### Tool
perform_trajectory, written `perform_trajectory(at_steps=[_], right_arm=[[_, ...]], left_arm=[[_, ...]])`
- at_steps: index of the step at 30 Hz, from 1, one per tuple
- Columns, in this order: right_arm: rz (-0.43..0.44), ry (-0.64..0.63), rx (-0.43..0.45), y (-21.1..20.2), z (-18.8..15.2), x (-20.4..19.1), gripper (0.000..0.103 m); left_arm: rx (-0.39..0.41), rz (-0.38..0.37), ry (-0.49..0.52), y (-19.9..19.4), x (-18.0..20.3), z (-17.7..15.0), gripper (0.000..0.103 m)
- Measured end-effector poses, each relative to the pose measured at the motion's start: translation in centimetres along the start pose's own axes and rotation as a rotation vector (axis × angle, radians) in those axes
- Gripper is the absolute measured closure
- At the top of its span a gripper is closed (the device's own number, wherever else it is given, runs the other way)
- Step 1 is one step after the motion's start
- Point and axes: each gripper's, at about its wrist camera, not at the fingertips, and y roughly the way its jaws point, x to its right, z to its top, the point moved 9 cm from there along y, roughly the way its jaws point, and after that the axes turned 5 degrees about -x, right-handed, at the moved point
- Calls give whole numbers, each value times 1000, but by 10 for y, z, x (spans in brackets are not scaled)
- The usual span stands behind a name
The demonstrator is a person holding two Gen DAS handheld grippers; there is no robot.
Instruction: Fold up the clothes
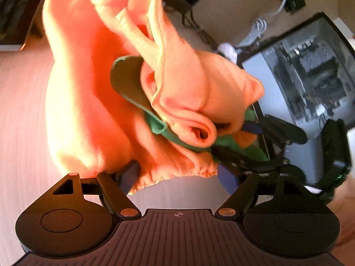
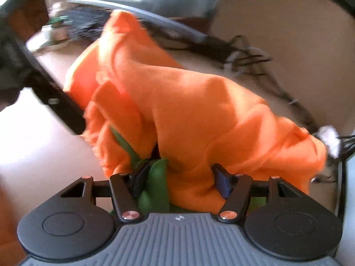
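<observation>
The orange garment [image 1: 93, 102] with green trim [image 1: 131, 82] lies bunched on the pale tabletop [image 1: 20, 115]. It sits between the spread jaws of the left gripper [image 1: 179, 175] and the right gripper [image 2: 180, 177], released. Beyond the garment are tangled cables [image 2: 250, 59] and a clear-sided computer case [image 1: 310, 71].

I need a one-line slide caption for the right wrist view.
Right gripper, fingers spread, meets a crumpled orange garment with green trim bunched between them.

Both wrist views angled down, close on shared orange garment [image 1: 93, 102]
</observation>
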Motion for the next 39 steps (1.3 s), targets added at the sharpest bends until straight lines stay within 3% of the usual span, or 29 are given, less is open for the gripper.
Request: perform_trajectory(at_steps=[3,5,6,9,12,13,15,16,17,19,22,25,30,35,37,39], right_arm=[[3,-168,85,-49,16,-29,37],[-33,-266,156,-72,35,-36,16],[-46,-307,168,-72,44,-35,13],[-36,-397,130,-49,61,-33,7],[-10,-372,42,-2,64,-21,7],[-4,-350,14,14,64,-15,9],[47,-244,-32,35,68,3,31],[61,-184,-29,35,73,13,54],[61,-131,-11,32,79,22,68],[26,-42,43,22,92,41,76],[-216,-158,221,-10,108,37,77],[-361,-352,301,-24,87,-14,77],[-441,-720,238,15,16,-103,76],[-386,-581,237,9,19,-116,67],[-349,-499,229,7,28,-117,61],[-284,-379,222,-3,33,-113,48]], left_arm=[[2,-13,-51,-13,-5,-15,20],[14,-22,-71,-16,-9,-14,20],[18,-23,-76,-16,-9,-14,21],[24,-12,-71,-16,-8,-16,20],[25,7,-57,-17,-7,-21,20],[27,11,-57,-18,-7,-22,20],[30,18,-65,-21,-8,-26,20],[32,21,-68,-22,-8,-28,20],[33,23,-71,-24,-8,-30,20],[35,22,-78,-26,-9,-33,20],[37,20,-89,-27,-9,-34,20],[40,28,-93,-34,-13,-36,18],[95,44,-44,-80,-7,-32,18],[263,-54,83,-140,35,2,9],[318,-84,131,-142,53,24,9],[333,-105,129,-122,56,43,9]])
